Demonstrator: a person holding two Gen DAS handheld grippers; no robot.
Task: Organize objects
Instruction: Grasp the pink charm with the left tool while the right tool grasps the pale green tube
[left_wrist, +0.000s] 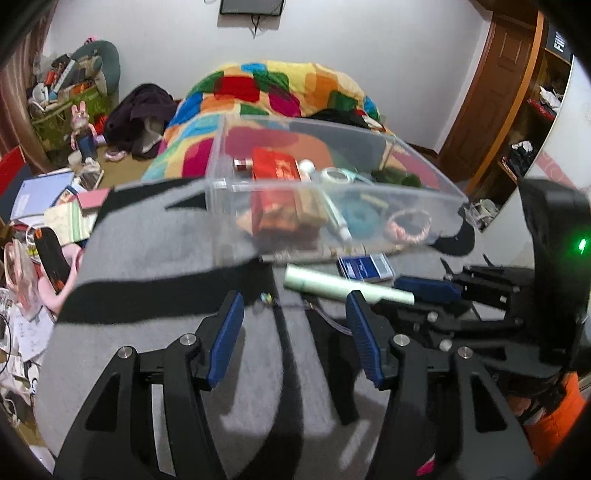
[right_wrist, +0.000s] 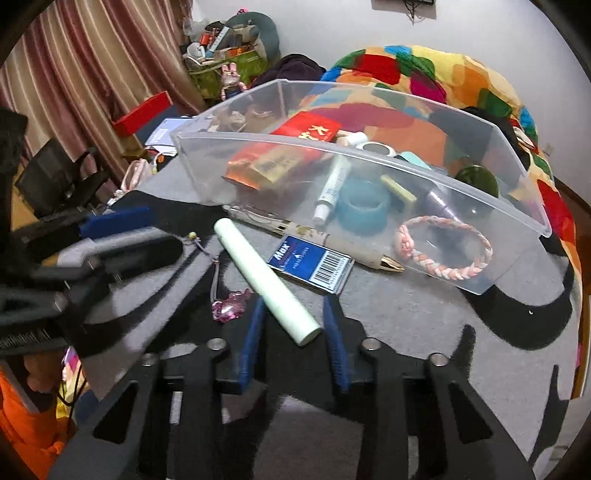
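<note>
A pale green tube (right_wrist: 258, 273) lies slanted on the grey cloth in front of a clear plastic bin (right_wrist: 369, 157). My right gripper (right_wrist: 293, 301) straddles the tube's near end, jaws a little wider than the tube, pads not pressing it. Beside the tube lie a blue Max box (right_wrist: 310, 264), a gold-tipped pen (right_wrist: 351, 247) and a pink crystal charm (right_wrist: 229, 306). In the left wrist view my left gripper (left_wrist: 295, 306) hangs open over bare cloth, just short of the tube (left_wrist: 332, 286) and the bin (left_wrist: 332, 187). The bin holds a red packet, a small tube, tape rolls and a braided bracelet (right_wrist: 443, 251).
The grey and black cloth (left_wrist: 166, 236) covers the work surface. A multicoloured quilt (left_wrist: 277, 88) is heaped behind the bin. Books and papers (left_wrist: 40, 195) clutter the floor to the left, near a curtain (right_wrist: 92, 74). A wooden door (left_wrist: 495, 96) stands at the far right.
</note>
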